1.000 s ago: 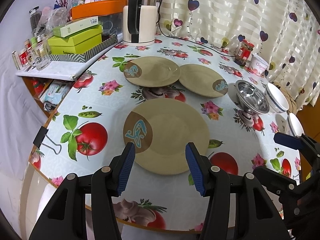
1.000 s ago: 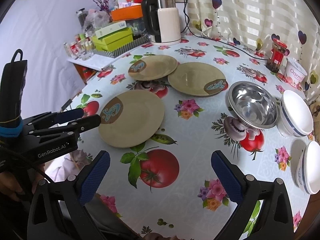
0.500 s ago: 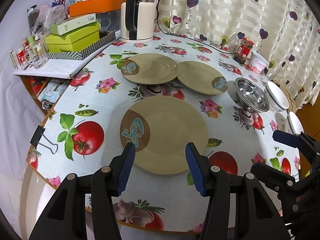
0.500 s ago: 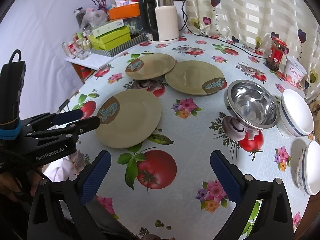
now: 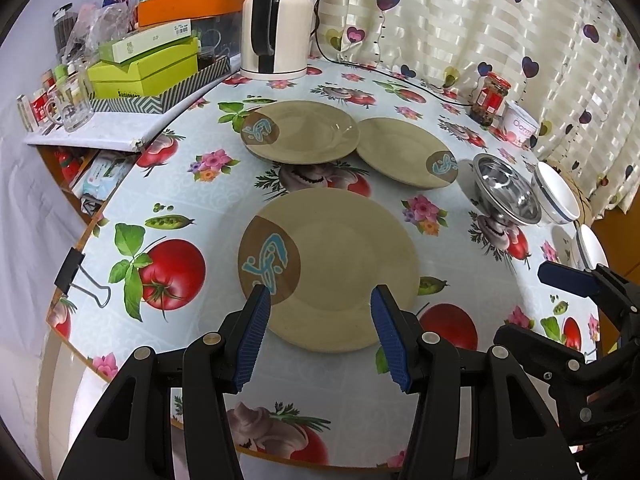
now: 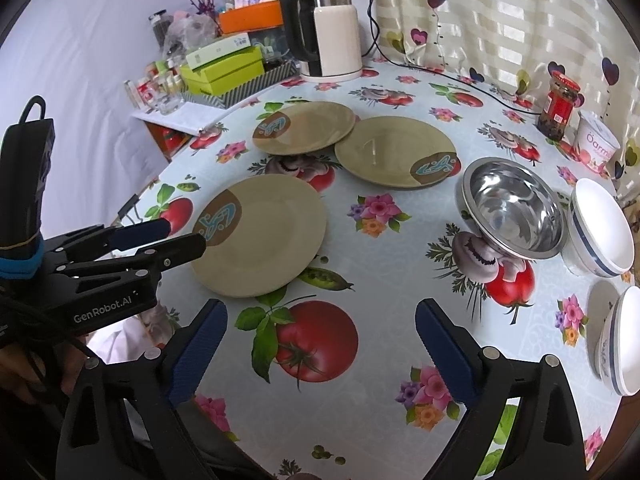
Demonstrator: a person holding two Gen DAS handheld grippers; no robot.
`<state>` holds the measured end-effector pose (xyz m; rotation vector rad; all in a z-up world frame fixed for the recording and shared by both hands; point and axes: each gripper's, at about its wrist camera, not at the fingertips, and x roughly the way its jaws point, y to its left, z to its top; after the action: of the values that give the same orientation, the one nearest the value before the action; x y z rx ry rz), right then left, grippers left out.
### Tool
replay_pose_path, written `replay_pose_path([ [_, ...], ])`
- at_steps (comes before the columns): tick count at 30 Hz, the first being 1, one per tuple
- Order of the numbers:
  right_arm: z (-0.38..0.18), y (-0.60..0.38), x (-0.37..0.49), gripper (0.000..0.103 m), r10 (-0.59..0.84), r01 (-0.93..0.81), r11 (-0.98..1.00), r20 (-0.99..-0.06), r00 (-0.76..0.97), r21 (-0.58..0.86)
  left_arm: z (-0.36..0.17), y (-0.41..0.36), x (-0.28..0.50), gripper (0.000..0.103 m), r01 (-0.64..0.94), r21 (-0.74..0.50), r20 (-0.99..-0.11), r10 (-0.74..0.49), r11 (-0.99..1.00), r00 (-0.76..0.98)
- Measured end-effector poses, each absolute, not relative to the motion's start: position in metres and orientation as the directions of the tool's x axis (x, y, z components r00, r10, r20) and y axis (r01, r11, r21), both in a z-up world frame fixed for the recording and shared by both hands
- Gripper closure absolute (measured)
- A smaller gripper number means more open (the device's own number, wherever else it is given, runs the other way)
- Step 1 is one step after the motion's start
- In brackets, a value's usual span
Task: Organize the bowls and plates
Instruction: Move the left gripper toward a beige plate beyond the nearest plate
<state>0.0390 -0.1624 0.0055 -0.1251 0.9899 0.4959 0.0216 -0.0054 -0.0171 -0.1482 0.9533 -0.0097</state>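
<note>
Three tan plates with brown-and-blue patches lie on the table. The near plate (image 5: 332, 268) (image 6: 260, 236) lies just beyond my left gripper (image 5: 318, 300), which is open and empty, above the plate's near rim. Two more plates (image 5: 300, 132) (image 5: 406, 152) lie behind it, the left one overlapping the right. A steel bowl (image 6: 514, 208) and two white bowls with blue stripes (image 6: 602, 228) (image 6: 620, 340) sit at the right. My right gripper (image 6: 320, 320) is wide open and empty above the tablecloth's near part.
A white kettle (image 5: 278, 24), green boxes (image 5: 148, 68), glass jars (image 5: 68, 100) and an orange tray crowd the back left. A chili jar (image 6: 558, 106) and a yogurt tub (image 6: 598, 146) stand at the back right. A binder clip (image 5: 82, 276) grips the table's left edge.
My left gripper has edged forward toward the near plate, which now sits slightly closer between the fingers. The right gripper has barely shifted. Nothing on the table has moved.
</note>
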Motion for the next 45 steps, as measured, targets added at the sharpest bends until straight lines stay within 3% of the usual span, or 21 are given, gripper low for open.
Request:
replay_pose_path([
  [18, 0.007, -0.143, 0.069, 0.013, 0.342, -0.481, 0.871, -0.831, 0.439, 0.104, -0.020, 0.016, 0.046, 0.050, -0.085, -0.157, -0.809, -0.078, 0.984, 0.583],
  [37, 0.008, -0.115, 0.121, 0.033, 0.355, -0.529, 0.844, -0.830, 0.430, 0.087, -0.019, 0.041, 0.092, 0.050, -0.121, -0.171, -0.796, -0.065, 0.978, 0.602],
  [45, 0.007, -0.103, 0.155, 0.034, 0.369, -0.537, 0.838, -0.828, 0.422, 0.100, -0.022, 0.056, 0.119, 0.050, -0.140, -0.178, -0.798, -0.060, 0.974, 0.599],
])
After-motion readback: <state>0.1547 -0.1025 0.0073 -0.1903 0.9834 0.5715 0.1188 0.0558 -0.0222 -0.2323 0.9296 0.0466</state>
